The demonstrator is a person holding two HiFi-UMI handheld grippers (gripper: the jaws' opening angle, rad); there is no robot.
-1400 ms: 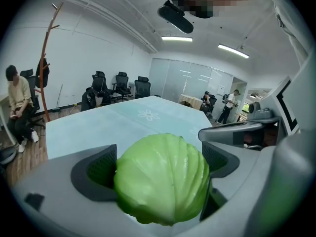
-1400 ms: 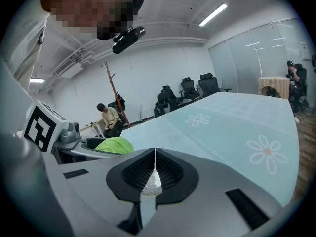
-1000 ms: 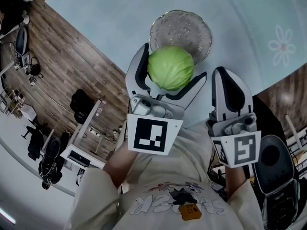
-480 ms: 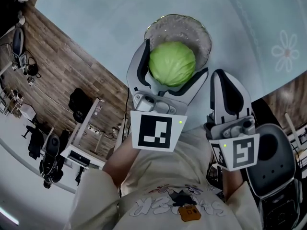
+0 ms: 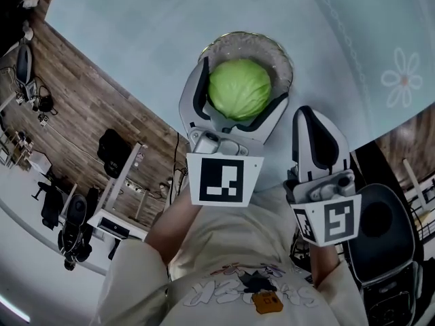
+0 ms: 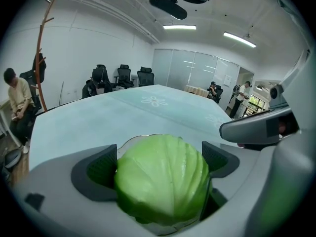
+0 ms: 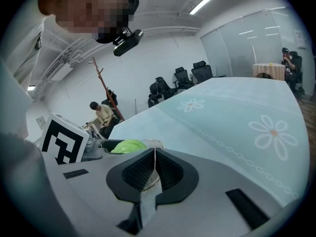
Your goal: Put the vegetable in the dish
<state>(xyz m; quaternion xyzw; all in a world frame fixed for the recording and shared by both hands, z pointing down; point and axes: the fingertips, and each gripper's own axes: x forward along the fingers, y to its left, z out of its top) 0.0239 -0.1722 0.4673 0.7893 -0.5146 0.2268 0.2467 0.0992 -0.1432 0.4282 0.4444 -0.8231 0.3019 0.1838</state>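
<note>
A round green cabbage (image 5: 238,88) sits between the jaws of my left gripper (image 5: 239,80), which is shut on it and holds it over a clear glass dish (image 5: 281,55) on the pale blue table. In the left gripper view the cabbage (image 6: 163,177) fills the space between the dark pads, and the dish rim (image 6: 132,141) shows just behind it. My right gripper (image 5: 314,138) hangs to the right of the dish near the table's front edge, shut with nothing between its jaws. From the right gripper view (image 7: 154,169) the cabbage (image 7: 128,145) appears at the left.
The blue tablecloth (image 5: 170,26) carries a white flower print (image 5: 402,78) at the right. Wood floor (image 5: 88,114) lies left of the table. Black office chairs (image 6: 121,76) stand at the far end; a seated person (image 6: 17,102) is at the left.
My left gripper has carried the cabbage forward, from the dish's near rim to over its middle. The right gripper has shifted slightly left and forward.
</note>
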